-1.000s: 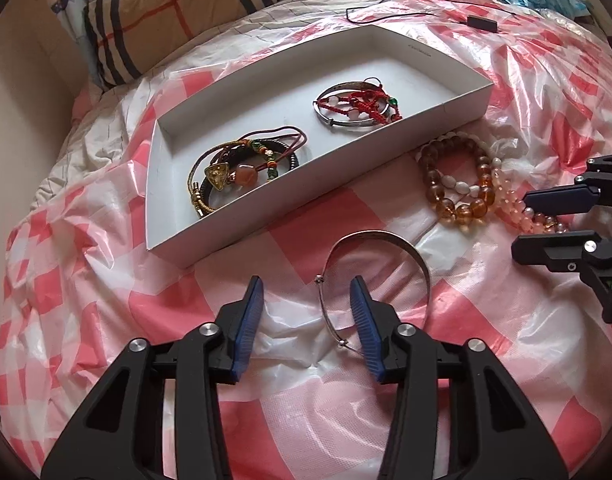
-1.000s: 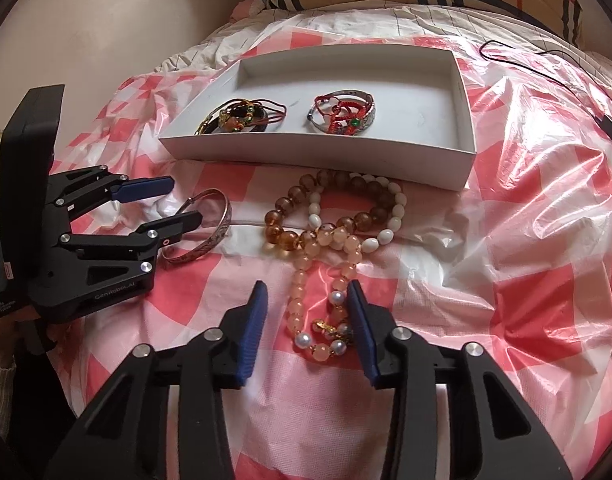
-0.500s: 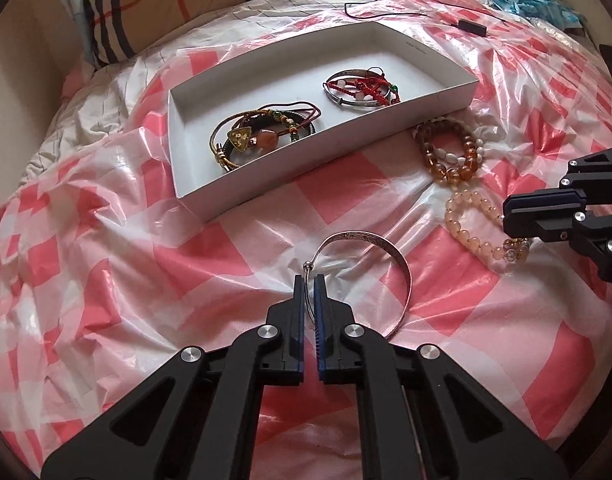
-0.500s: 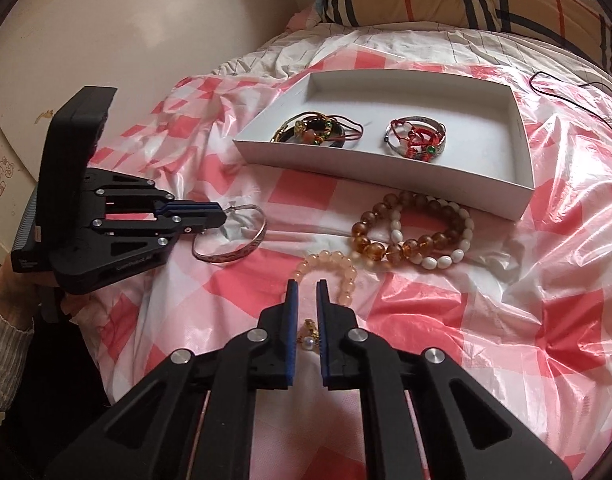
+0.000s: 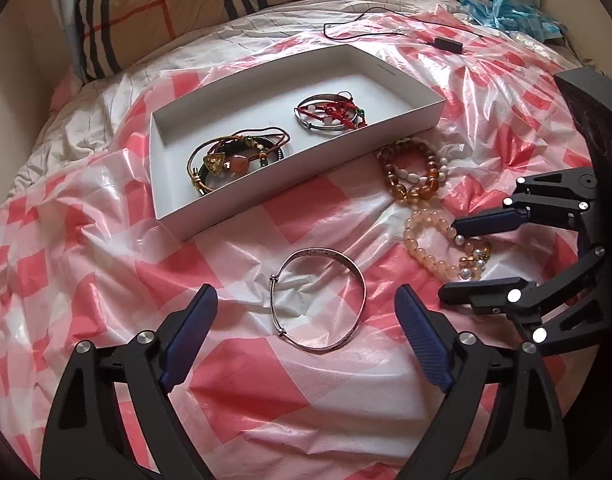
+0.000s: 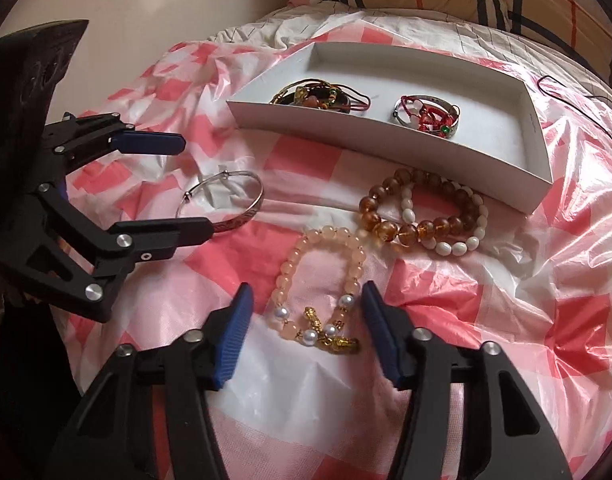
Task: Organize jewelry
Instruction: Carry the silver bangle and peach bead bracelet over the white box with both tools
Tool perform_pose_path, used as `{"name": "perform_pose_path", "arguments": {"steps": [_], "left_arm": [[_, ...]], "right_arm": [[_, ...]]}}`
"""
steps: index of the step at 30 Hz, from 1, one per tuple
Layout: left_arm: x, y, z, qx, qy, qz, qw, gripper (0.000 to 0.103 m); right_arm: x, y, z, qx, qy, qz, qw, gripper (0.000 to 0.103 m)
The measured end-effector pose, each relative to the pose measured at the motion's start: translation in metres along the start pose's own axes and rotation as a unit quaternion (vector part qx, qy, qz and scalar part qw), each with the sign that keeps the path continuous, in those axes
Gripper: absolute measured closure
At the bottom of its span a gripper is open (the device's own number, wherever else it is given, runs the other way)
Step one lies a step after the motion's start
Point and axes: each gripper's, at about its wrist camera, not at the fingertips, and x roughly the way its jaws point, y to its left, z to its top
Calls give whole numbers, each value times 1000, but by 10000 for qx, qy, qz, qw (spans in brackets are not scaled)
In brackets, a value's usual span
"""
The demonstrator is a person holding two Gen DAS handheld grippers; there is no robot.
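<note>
Here the left tongs [image 5: 304, 340] are opening around the silver bangle [image 5: 317, 299] on the bed; it may skid on slick plastic. Right tongs [image 6: 304, 330], also opening, straddle the pink bead bracelet [image 6: 320, 280], which could snag.

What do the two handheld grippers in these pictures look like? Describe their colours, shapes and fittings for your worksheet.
Both are alike. The left gripper and the right gripper have matte black angular frames with triangular cut-outs, joined by round silver bolts. Each finger ends in a long, ribbed blue pad. Seen from the side, each gripper carries a dark block-shaped body behind the linkage. No cables, markings or sleeves can be made out.
</note>
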Motion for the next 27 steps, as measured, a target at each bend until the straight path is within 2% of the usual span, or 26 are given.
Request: {"name": "perform_pose_path", "arguments": {"steps": [1,2,3,4,5,7,11,15,19,27], "left_arm": [[6,1,0,-66,89,8,9999,16],[11,2,-1,-118,151,-7,9998,19],[16,1,-2,-150,192,39,9997,24],[20,1,-2,-150,206,179,9995,34],[22,1,-2,-167,199,187,9995,51],[20,5,1,-312,182,30,9993,51],[10,4,7,-337,-69,65,9994,51],[-4,0,12,-312,-445,166,9984,51],[-18,-4,17,-236,-824,439,9954,50],[-27,-6,20,-155,-1021,604,9928,50]], "right_arm": [[0,-1,0,24,-5,18,10000,76],[0,-4,0,64,0,35,10000,83],[0,-6,-1,93,-7,57,9999,85],[-1,-7,-1,116,-34,83,9999,89],[-3,-8,-1,134,-66,103,9998,93],[-6,-9,-1,215,-138,167,9995,94],[-16,-15,1,447,-376,392,9975,94],[-26,-22,4,664,-634,616,9939,94],[-36,-27,6,854,-870,830,9891,94],[-52,-34,9,1112,-1329,1268,9767,94]]}}
